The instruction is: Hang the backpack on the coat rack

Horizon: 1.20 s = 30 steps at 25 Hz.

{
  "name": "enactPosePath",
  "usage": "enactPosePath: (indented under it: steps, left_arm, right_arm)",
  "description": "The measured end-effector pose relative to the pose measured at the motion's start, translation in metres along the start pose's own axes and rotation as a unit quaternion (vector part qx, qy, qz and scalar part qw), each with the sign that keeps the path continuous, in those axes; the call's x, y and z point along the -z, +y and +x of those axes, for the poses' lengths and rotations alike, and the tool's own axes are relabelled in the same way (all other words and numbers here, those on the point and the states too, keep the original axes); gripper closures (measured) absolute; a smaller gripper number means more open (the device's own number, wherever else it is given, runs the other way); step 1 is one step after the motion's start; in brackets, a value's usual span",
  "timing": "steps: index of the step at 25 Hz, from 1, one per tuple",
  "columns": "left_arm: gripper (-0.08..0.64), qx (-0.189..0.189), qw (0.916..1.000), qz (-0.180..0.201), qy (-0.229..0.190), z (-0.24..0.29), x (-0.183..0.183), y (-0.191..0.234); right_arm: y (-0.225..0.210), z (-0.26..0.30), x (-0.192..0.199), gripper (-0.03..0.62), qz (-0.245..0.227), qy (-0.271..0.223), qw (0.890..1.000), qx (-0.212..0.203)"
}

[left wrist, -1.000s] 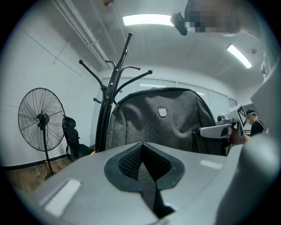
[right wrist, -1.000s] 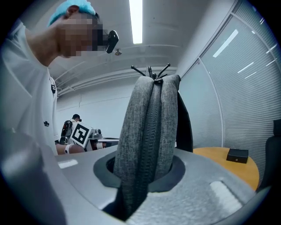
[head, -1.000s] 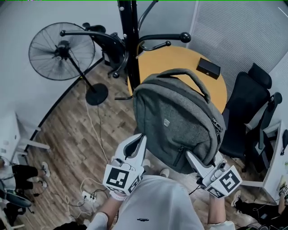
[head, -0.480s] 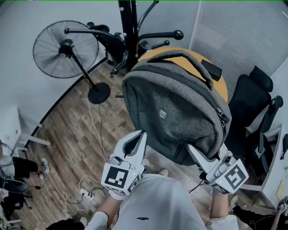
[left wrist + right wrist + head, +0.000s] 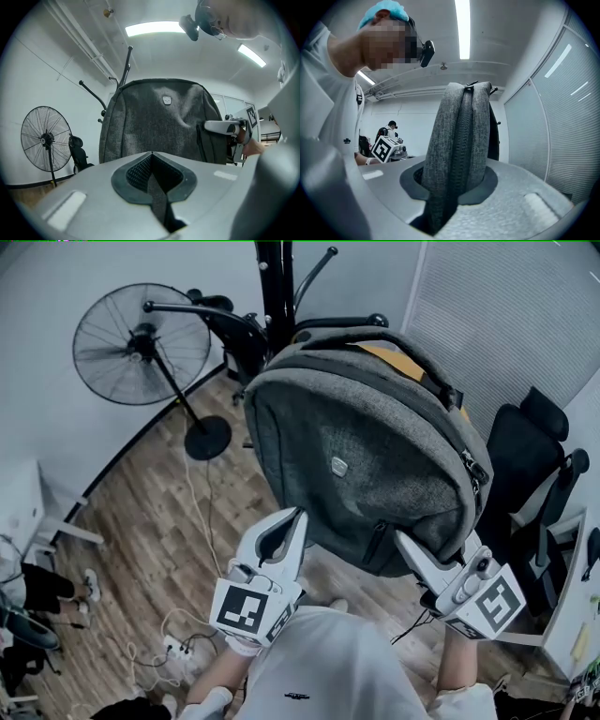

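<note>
The grey backpack (image 5: 366, 456) hangs in the air between my two grippers, its logo face turned up towards the head view. Its top handle (image 5: 412, 348) lies close to the black coat rack (image 5: 274, 287), just below a knobbed hook arm (image 5: 361, 322). My right gripper (image 5: 403, 540) is shut on the backpack's zippered side edge (image 5: 461, 136). My left gripper (image 5: 296, 516) sits at the lower left edge. In the left gripper view its jaws (image 5: 151, 155) are shut on a thin grey strip that looks like a backpack strap, and the backpack (image 5: 159, 126) fills the view ahead.
A standing fan (image 5: 141, 334) is left of the rack, its base (image 5: 208, 437) on the wooden floor. The backpack mostly hides a round yellow table (image 5: 392, 352). Black office chairs stand at the right (image 5: 525, 456) and behind the rack (image 5: 225, 324). Cables and a power strip (image 5: 178, 648) lie at the lower left.
Both grippers have lifted the backpack up and nearer the rack. It now covers most of the yellow table and the black box on it.
</note>
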State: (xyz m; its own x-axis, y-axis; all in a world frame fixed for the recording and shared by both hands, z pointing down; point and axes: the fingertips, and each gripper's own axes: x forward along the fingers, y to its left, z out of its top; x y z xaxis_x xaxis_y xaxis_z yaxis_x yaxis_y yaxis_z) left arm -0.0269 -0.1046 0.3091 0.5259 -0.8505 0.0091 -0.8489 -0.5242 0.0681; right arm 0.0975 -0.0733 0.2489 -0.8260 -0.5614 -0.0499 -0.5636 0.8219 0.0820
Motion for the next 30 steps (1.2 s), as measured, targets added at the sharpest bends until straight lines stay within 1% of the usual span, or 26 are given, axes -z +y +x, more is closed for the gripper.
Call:
enactPosePath:
  steps: [5, 8, 13, 21, 26, 30]
  left_arm:
    - [0.541, 0.002, 1.0, 0.002, -0.006, 0.006, -0.004, 0.005]
    - [0.541, 0.003, 1.0, 0.002, -0.007, 0.011, -0.005, 0.006]
    - [0.541, 0.003, 0.9999, 0.001, -0.01, 0.017, -0.006, 0.009]
    - [0.541, -0.004, 1.0, -0.004, -0.004, 0.027, -0.004, 0.018]
    - [0.541, -0.006, 1.0, -0.004, 0.001, 0.03, 0.001, 0.018]
    - [0.541, -0.005, 1.0, -0.004, 0.002, 0.032, 0.0, 0.018]
  right_arm:
    - [-0.009, 0.005, -0.013, 0.502, 0.0, -0.013, 1.0, -0.002]
    - [-0.019, 0.008, -0.012, 0.502, 0.012, -0.017, 1.0, 0.0]
    - [-0.027, 0.015, -0.007, 0.502, 0.012, -0.008, 1.0, -0.005]
    - [-0.047, 0.025, 0.004, 0.502, 0.043, -0.004, 0.999, -0.017]
    - [-0.061, 0.028, 0.015, 0.502, 0.073, -0.005, 0.997, -0.028]
    - [-0.064, 0.031, 0.02, 0.502, 0.08, 0.001, 0.996, -0.029]
